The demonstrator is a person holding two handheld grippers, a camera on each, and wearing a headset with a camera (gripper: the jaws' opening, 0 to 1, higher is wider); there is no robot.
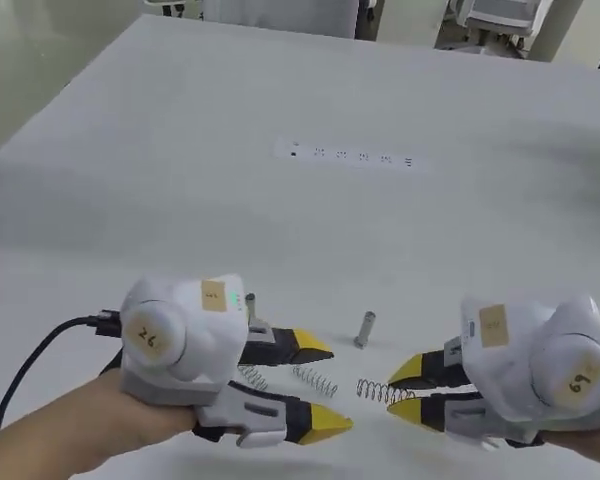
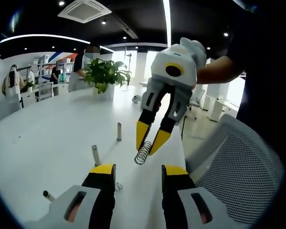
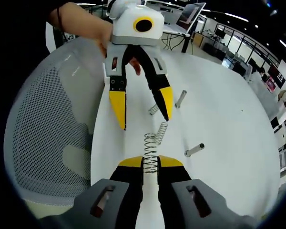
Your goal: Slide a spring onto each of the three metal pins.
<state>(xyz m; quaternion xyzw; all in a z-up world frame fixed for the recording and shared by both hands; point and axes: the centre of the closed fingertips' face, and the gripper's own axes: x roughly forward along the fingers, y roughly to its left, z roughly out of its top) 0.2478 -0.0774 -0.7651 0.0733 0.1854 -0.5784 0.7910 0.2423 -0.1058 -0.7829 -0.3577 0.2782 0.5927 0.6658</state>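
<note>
My right gripper [image 1: 408, 390] is shut on one end of a small steel spring [image 1: 379, 390], which sticks out toward the left gripper; the held spring [image 3: 151, 151] rises from between its yellow-tipped jaws. The left gripper [image 1: 320, 385] faces it with jaws wide open and nothing between them. Two more springs lie on the white table [image 1: 310, 210], one [image 1: 315, 380] between the left jaws' tips and another [image 1: 252, 378] beside the left gripper. A short metal pin [image 1: 365, 328] stands just beyond the grippers, a second pin [image 1: 250, 304] behind the left gripper. A third pin [image 2: 46, 195] sits near the left gripper.
A white strip with dark markings [image 1: 350, 156] lies further back on the table. A mesh office chair [image 3: 52, 119] stands at the table's near edge. A potted plant [image 2: 105, 75] and several people are far off across the room.
</note>
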